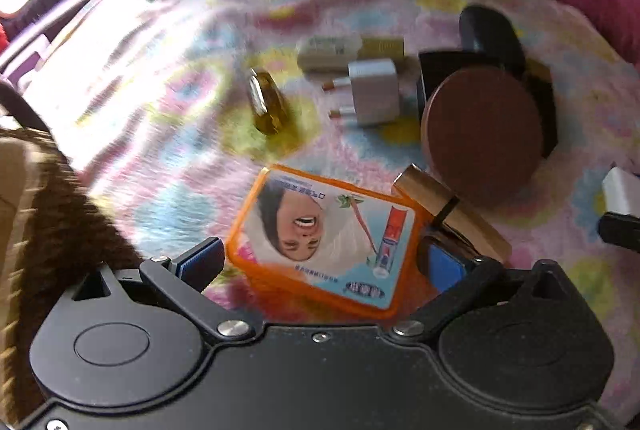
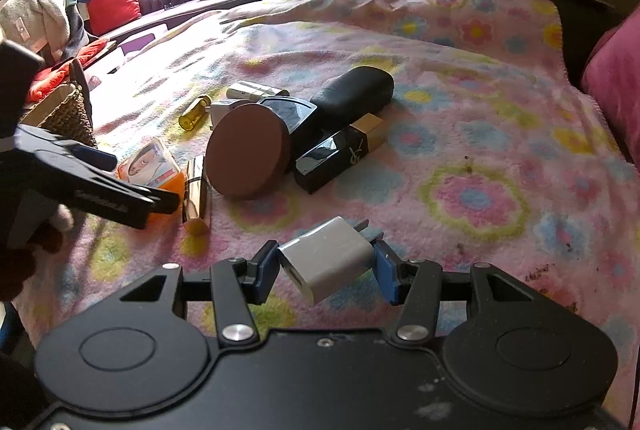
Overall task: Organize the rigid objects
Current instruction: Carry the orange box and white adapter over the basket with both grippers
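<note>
Left gripper: fingers spread wide around orange box, not pressing; box's near edge hidden by gripper body; view blurred. Right gripper: fingers clamped on grey charger, above bed blanket. Black lipstick case beyond, seen only in right view.

Open blanket is left free to the right of the clutter. The middle is blocked by the brown disc, black box and dark case; the left by a wicker basket.
</note>
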Tool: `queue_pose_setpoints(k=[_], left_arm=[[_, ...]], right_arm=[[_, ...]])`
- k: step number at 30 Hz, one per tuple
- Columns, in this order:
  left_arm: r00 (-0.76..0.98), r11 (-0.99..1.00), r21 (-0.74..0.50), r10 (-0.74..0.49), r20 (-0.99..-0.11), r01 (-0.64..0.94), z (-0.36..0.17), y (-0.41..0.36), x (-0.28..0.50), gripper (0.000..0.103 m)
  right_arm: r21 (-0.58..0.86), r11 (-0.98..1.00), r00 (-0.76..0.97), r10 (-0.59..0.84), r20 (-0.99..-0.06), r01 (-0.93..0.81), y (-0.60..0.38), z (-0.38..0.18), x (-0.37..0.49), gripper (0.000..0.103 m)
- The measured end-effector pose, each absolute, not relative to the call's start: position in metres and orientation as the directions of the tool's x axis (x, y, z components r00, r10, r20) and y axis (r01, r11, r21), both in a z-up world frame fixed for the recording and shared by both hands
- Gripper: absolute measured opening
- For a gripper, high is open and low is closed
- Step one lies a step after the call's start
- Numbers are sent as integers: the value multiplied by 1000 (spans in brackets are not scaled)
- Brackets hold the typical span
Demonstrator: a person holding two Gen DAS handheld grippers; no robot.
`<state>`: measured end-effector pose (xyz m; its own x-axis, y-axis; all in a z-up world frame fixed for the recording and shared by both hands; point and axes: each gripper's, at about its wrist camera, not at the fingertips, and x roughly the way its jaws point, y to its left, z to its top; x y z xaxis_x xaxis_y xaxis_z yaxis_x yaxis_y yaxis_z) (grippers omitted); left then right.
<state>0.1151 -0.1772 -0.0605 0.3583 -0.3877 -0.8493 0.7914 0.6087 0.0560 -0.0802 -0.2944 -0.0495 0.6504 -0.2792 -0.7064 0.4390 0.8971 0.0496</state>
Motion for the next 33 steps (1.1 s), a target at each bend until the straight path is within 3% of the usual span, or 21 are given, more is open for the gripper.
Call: queue_pose_setpoints(k=[2,9,17,22,33], left_arm=[[333,626,-12,-431,-838,779,-58,-173,118,93],[334,714,-85,-425,-842,695,-47,-163,103,93],[459,786,-120,-469,-754,606,-7,-121,51,93],[588,878,-78,-380,-714,473,5,-80,27,93],[706,974,-123,-222,-673,188,50,-3,20,93]], right_arm=[[44,897,648,-283,-707,440,-295,-49,-80,50],[32,894,650,-300,-698,447,-293,-47,-82,50],[55,896,684,-296,-667,442,-286,-29,-90,50],[80,908,703,-260,-662,412,-273,-17,-94,50],[50,968,738,-155,-657,248,-203,10,-59,50]])
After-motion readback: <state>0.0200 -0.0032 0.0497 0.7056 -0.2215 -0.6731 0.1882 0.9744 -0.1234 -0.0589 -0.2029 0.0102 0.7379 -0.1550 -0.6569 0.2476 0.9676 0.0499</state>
